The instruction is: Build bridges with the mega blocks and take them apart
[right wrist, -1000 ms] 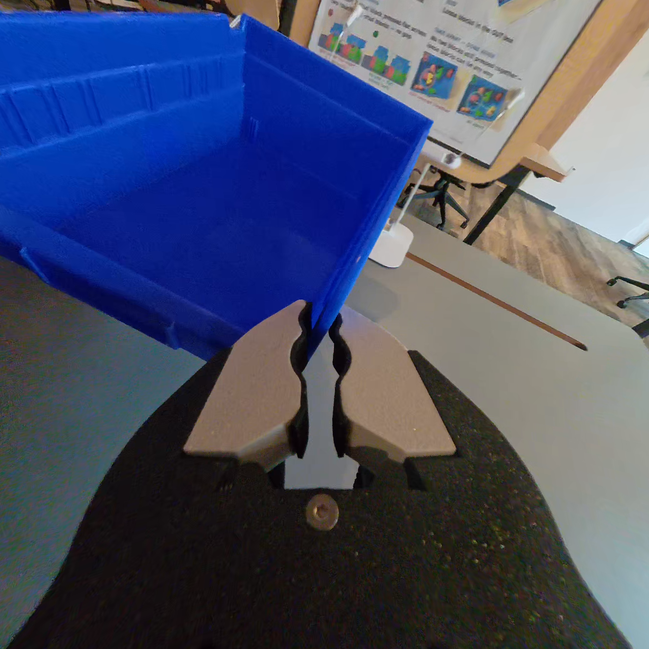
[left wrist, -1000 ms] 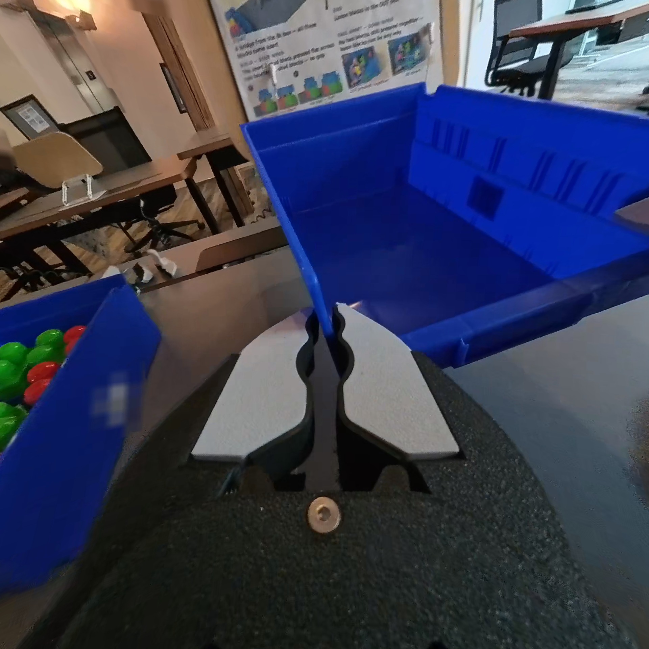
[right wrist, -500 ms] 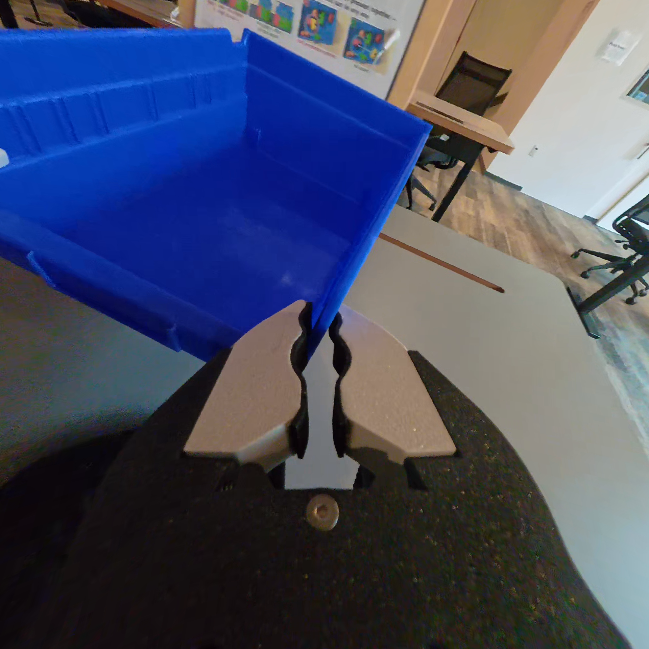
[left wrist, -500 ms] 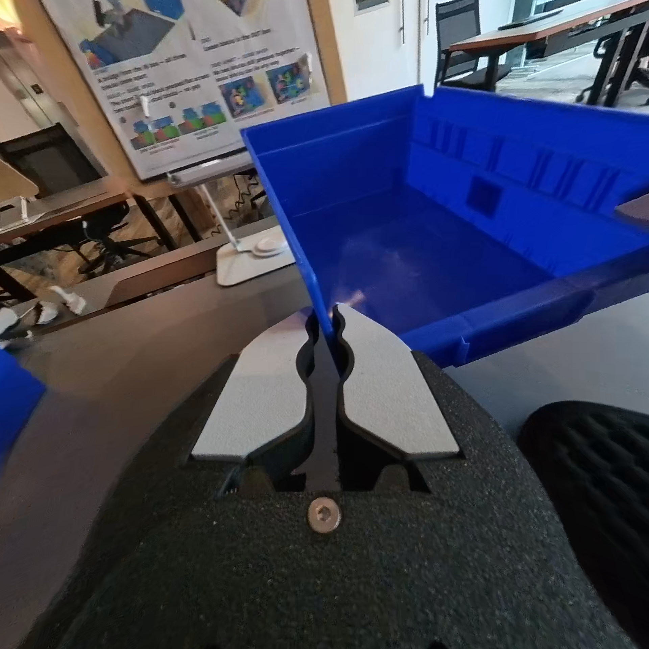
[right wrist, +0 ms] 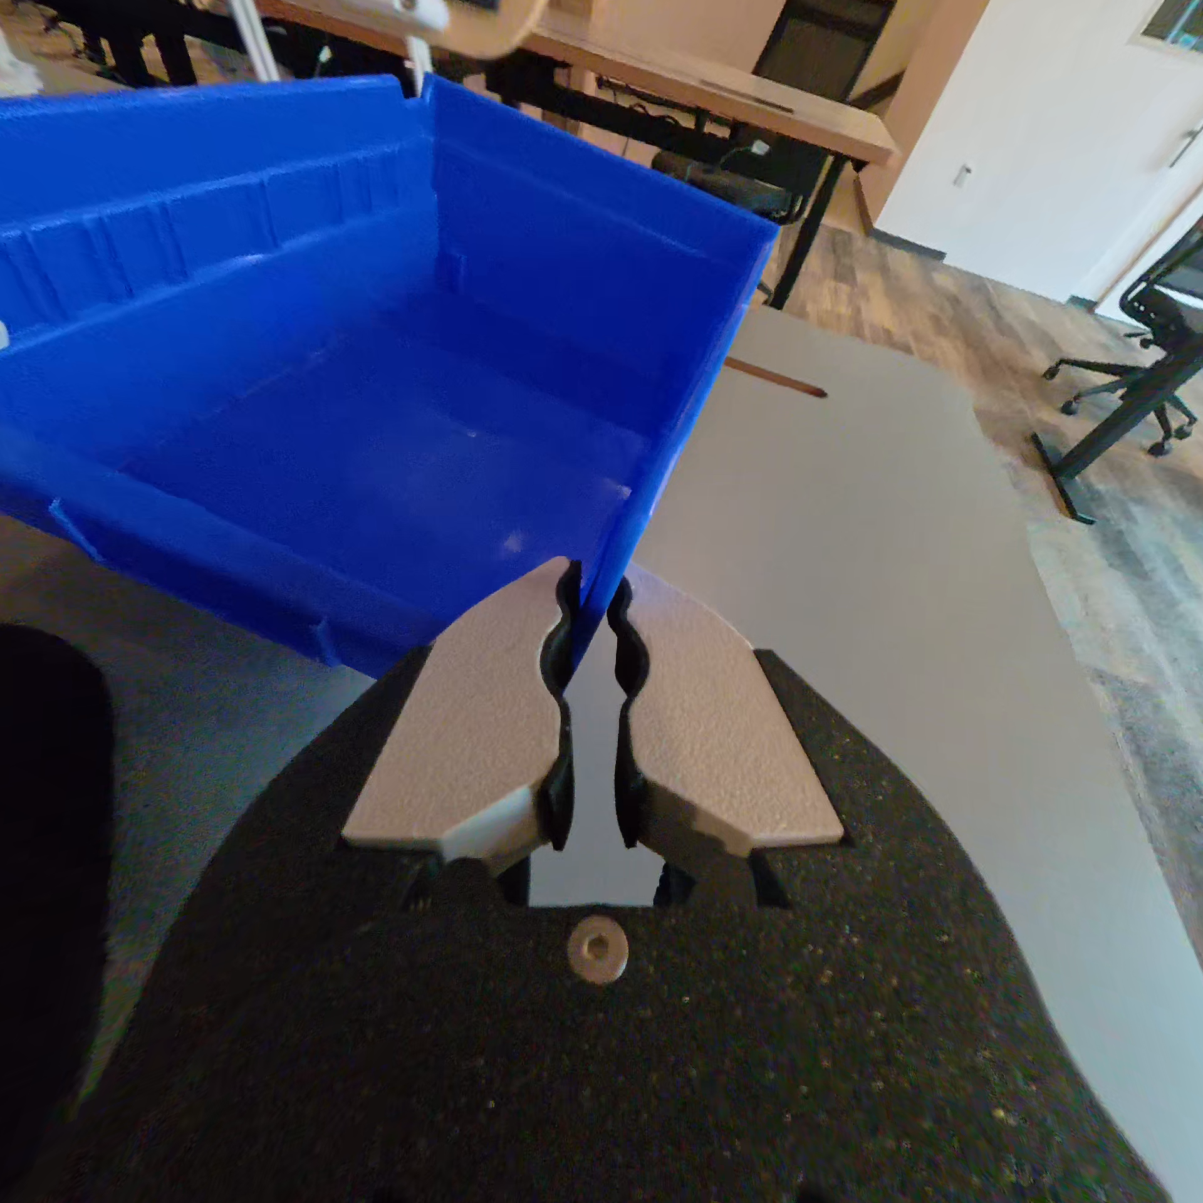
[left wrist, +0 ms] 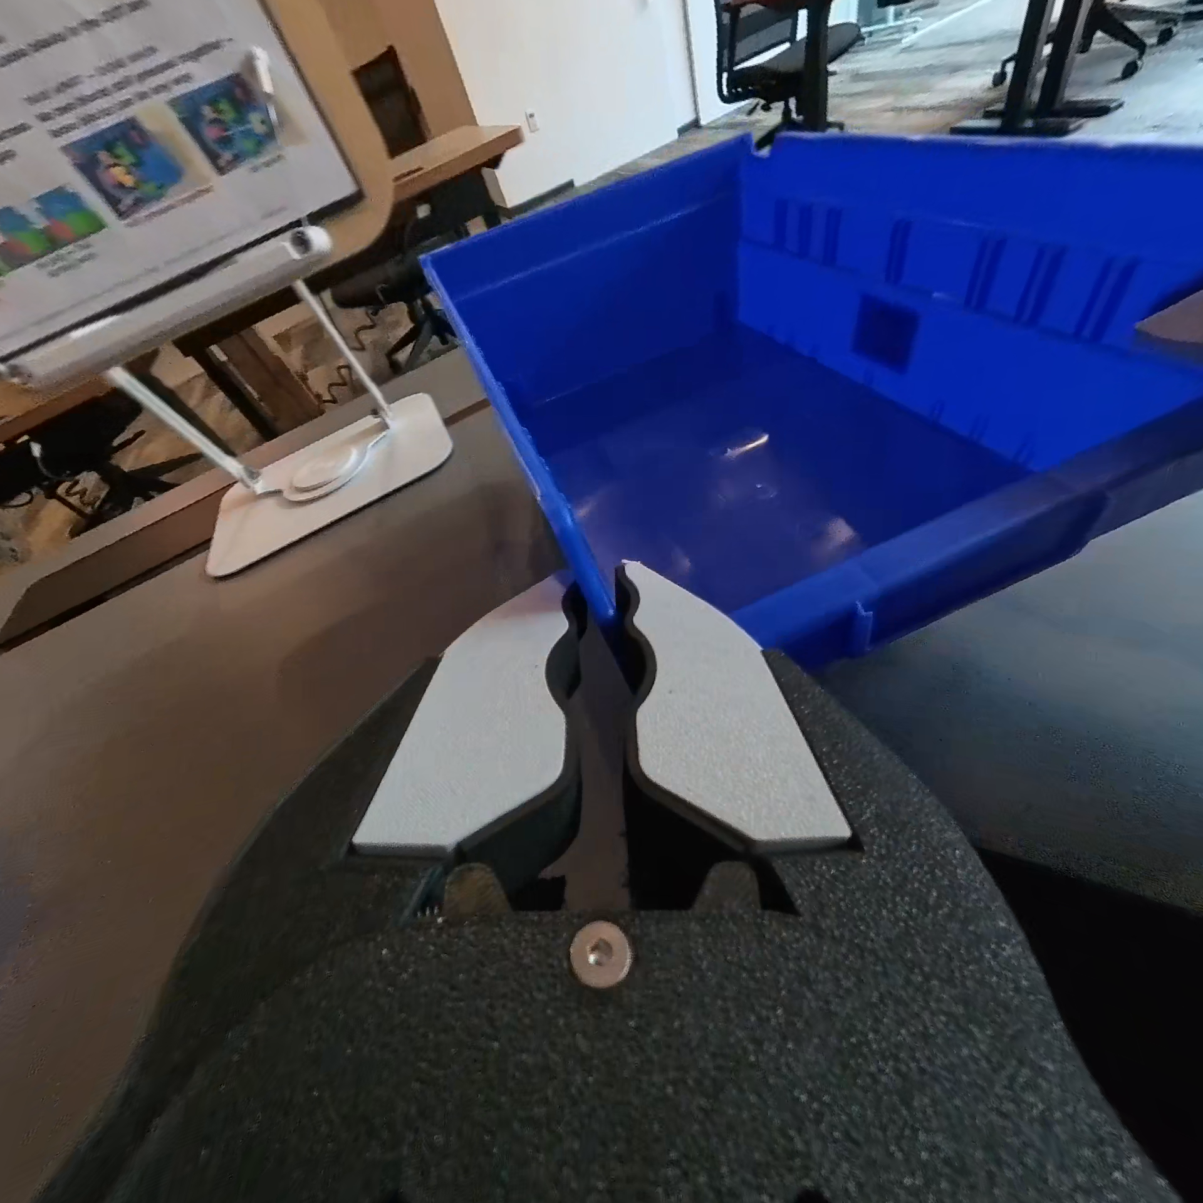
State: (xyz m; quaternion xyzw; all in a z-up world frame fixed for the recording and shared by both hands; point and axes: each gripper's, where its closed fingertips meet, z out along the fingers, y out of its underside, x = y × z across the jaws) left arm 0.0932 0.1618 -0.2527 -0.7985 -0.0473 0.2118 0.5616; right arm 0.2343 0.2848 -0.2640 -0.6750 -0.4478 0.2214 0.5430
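Note:
An empty blue plastic bin (left wrist: 748, 469) is held between both grippers above the grey table. My left gripper (left wrist: 602, 589) is shut on the bin's left side wall at its near corner. My right gripper (right wrist: 592, 586) is shut on the bin's right side wall (right wrist: 683, 390) at its near corner. The bin's inside is bare in both views. No mega blocks show in either view.
A white stand (left wrist: 325, 482) holding an instruction poster (left wrist: 130, 163) sits on the table (left wrist: 163, 683) left of the bin. The table's right edge (right wrist: 1074, 651) runs along wood floor with office chairs (right wrist: 1159, 364) and desks behind. Spacing between my two grippers at the tips: around 20 centimetres.
Both grippers have swung to the right with the bin held between them. The other blue bin with red and green blocks has left the left wrist view; the poster has slid left.

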